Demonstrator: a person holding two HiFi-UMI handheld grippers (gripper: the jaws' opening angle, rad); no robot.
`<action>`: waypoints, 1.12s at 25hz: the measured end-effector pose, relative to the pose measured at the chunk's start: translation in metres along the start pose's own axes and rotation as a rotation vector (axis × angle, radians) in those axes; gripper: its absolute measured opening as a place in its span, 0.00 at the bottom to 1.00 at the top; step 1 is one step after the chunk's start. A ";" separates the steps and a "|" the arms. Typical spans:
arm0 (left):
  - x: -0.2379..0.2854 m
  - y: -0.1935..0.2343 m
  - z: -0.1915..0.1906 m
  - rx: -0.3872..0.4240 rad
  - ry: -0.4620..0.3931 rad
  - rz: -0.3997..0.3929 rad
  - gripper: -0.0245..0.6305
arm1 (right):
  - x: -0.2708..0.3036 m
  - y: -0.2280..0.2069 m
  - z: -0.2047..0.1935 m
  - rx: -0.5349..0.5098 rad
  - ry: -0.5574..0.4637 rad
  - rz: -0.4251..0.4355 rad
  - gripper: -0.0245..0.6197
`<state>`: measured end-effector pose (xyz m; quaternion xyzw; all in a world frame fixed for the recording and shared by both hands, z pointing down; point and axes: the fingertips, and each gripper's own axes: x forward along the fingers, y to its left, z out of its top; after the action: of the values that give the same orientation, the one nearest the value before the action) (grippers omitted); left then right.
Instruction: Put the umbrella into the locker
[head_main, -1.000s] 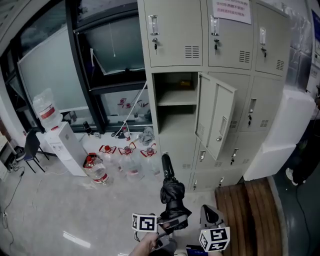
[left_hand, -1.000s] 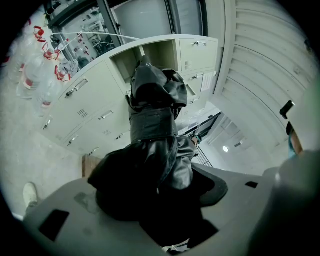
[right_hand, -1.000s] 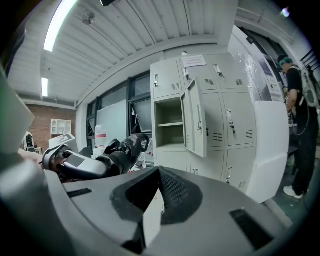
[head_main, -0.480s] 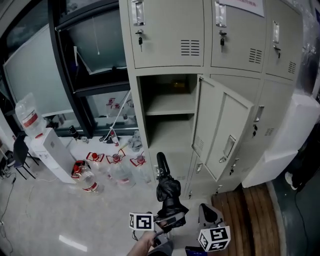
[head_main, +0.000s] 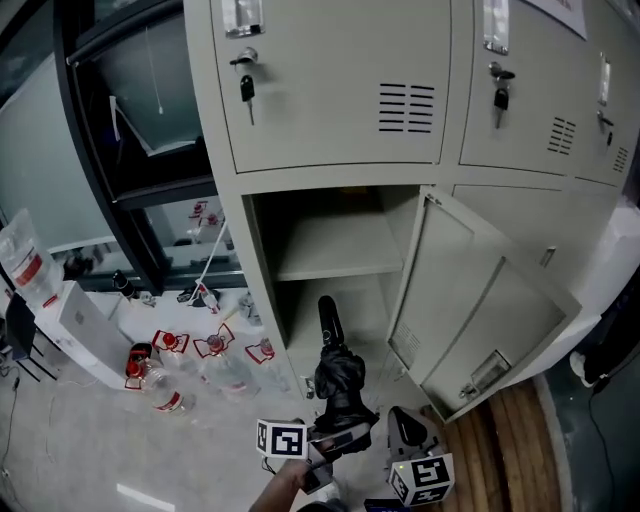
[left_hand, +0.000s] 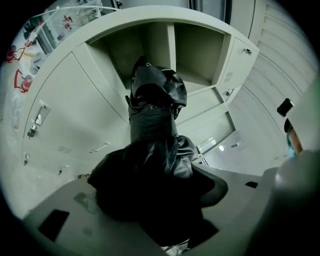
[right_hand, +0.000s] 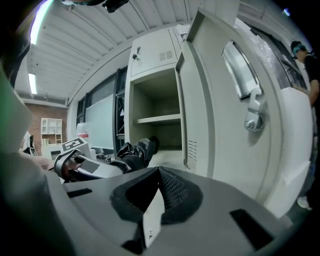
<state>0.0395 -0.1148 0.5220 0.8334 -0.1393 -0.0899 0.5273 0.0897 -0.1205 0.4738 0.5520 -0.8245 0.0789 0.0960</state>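
A folded black umbrella (head_main: 340, 378) sticks forward out of my left gripper (head_main: 335, 440), which is shut on its bunched fabric. Its far end (head_main: 327, 312) points at the lower part of the open locker compartment (head_main: 330, 300), under the inner shelf (head_main: 335, 250). In the left gripper view the umbrella (left_hand: 155, 145) fills the space between the jaws of my left gripper (left_hand: 160, 205) and hides the pads. The locker door (head_main: 480, 310) swings out to the right. My right gripper (head_main: 405, 432) trails just right of the left one; its pads (right_hand: 170, 192) meet with nothing between them. The umbrella (right_hand: 136, 151) lies to its left.
Several water bottles (head_main: 165, 385) and a white dispenser (head_main: 75, 330) stand on the floor to the left, below a black window frame (head_main: 95, 160). Closed lockers (head_main: 330, 80) surround the open one. A wooden strip (head_main: 510, 440) and a person's dark clothing (head_main: 612, 345) are at right.
Both grippers and the umbrella have come much closer to the locker, which now fills the view. The umbrella's end has gone from well short of the opening to its lower front.
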 end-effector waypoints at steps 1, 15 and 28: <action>0.002 0.003 0.007 -0.001 0.007 -0.005 0.46 | 0.008 -0.002 0.000 0.001 0.004 -0.005 0.04; 0.013 0.030 0.044 -0.045 0.050 -0.053 0.46 | 0.054 -0.010 0.004 -0.002 0.024 -0.056 0.04; 0.016 0.038 0.053 -0.067 0.047 -0.067 0.46 | 0.069 -0.015 -0.001 0.019 0.031 -0.054 0.04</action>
<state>0.0341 -0.1806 0.5333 0.8212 -0.0958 -0.0922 0.5549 0.0779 -0.1874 0.4916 0.5738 -0.8069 0.0924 0.1057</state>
